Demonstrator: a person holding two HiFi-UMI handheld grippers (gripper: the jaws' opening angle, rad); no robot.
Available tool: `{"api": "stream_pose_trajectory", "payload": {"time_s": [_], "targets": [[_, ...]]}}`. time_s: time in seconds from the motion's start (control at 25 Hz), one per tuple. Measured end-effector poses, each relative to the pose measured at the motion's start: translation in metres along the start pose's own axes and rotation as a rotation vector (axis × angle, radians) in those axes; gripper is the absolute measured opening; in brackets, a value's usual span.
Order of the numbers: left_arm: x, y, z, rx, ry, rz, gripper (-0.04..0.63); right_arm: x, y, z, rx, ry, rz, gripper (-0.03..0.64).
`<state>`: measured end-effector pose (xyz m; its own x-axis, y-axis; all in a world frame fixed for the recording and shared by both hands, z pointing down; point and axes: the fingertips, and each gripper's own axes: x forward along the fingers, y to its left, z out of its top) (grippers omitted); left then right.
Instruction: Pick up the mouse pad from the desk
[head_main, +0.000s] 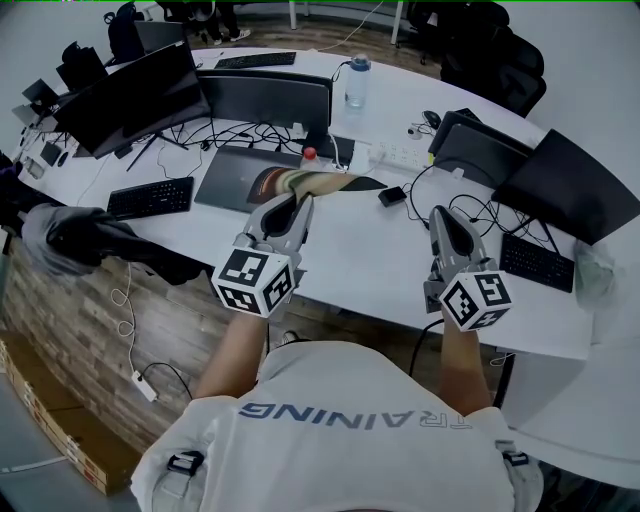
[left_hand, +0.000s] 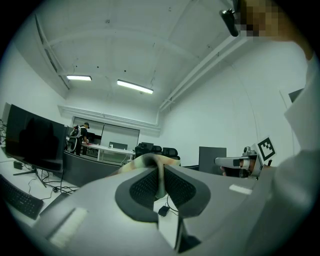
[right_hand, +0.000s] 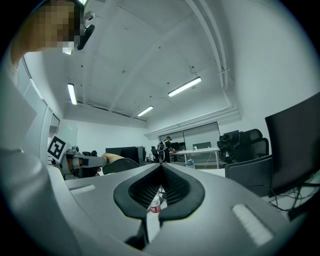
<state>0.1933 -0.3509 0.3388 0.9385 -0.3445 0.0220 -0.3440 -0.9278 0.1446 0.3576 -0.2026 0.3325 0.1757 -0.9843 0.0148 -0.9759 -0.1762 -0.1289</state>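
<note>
The mouse pad (head_main: 330, 183) is dark with a tan and brown print. Its near edge curls up off the white desk (head_main: 370, 265), while its dark part stretches left on the desk. My left gripper (head_main: 297, 203) is shut on that raised edge. In the left gripper view the pad's edge (left_hand: 159, 172) stands pinched between the ribbed pads. My right gripper (head_main: 440, 215) hovers over the desk to the right, apart from the pad, shut with nothing in it. Its tips (right_hand: 161, 167) meet in the right gripper view, where the left gripper (right_hand: 82, 161) and the pad (right_hand: 117, 162) show at the left.
Behind the pad stand monitors (head_main: 265, 100), a red-capped bottle (head_main: 309, 155), a power strip (head_main: 400, 155) and a water bottle (head_main: 357, 82). A black adapter (head_main: 391, 196) with cables lies between the grippers. There are keyboards at the left (head_main: 150, 197) and the right (head_main: 537, 262).
</note>
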Motion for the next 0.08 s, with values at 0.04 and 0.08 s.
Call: {"api": "stream_pose_trajectory", "payload": {"time_s": [0.04, 0.08], "targets": [[-0.0002, 0.0000, 0.0000, 0.000, -0.001, -0.001, 0.032, -0.0001, 0.0002, -0.0007, 0.001, 0.000, 0.000, 0.011], [-0.0005, -0.0001, 0.0000, 0.000, -0.001, -0.002, 0.032, -0.0003, 0.0004, -0.0014, 0.003, 0.000, -0.001, 0.011]]}}
